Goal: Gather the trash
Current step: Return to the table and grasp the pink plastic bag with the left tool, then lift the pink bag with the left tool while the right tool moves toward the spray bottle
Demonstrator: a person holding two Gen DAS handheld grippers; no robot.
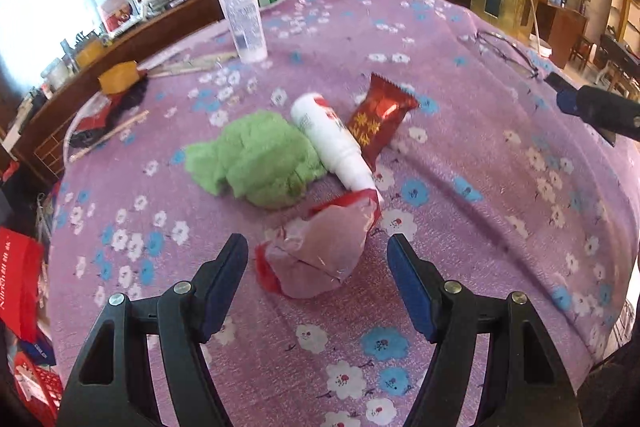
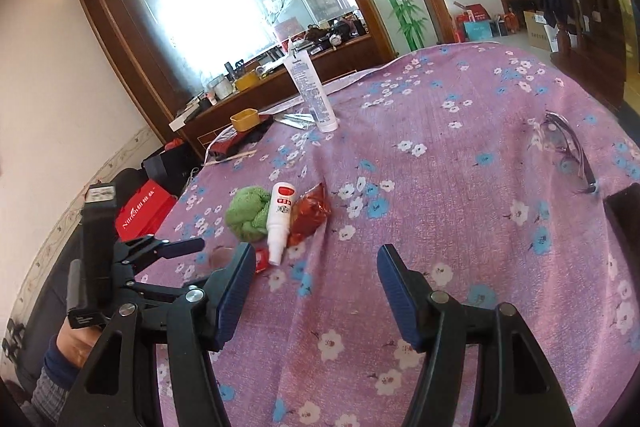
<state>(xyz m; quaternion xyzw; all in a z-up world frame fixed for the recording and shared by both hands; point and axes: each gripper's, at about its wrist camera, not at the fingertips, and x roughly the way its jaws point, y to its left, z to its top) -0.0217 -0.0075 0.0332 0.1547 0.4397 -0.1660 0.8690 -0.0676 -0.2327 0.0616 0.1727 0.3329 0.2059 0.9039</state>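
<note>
A crumpled clear-and-red plastic wrapper (image 1: 320, 251) lies on the purple flowered tablecloth (image 1: 460, 187). It sits between the tips of my left gripper (image 1: 316, 247), which is open, with small gaps on both sides. Just beyond it lie a white bottle (image 1: 336, 143) on its side, a shiny red snack packet (image 1: 380, 115) and a green cloth (image 1: 260, 159). My right gripper (image 2: 316, 259) is open and empty over bare cloth, to the right of the same pile: bottle (image 2: 280, 219), packet (image 2: 310, 215), cloth (image 2: 248, 211). The left gripper (image 2: 202, 263) shows at its left, held by a hand (image 2: 72, 343).
A tall white tube (image 1: 242, 11) stands upright at the far side. A pair of glasses (image 2: 568, 151) lies at the right. A yellow box (image 1: 118, 77) and chopsticks (image 1: 108, 137) sit at the left table edge. Red bags (image 2: 140, 215) stand on the floor below.
</note>
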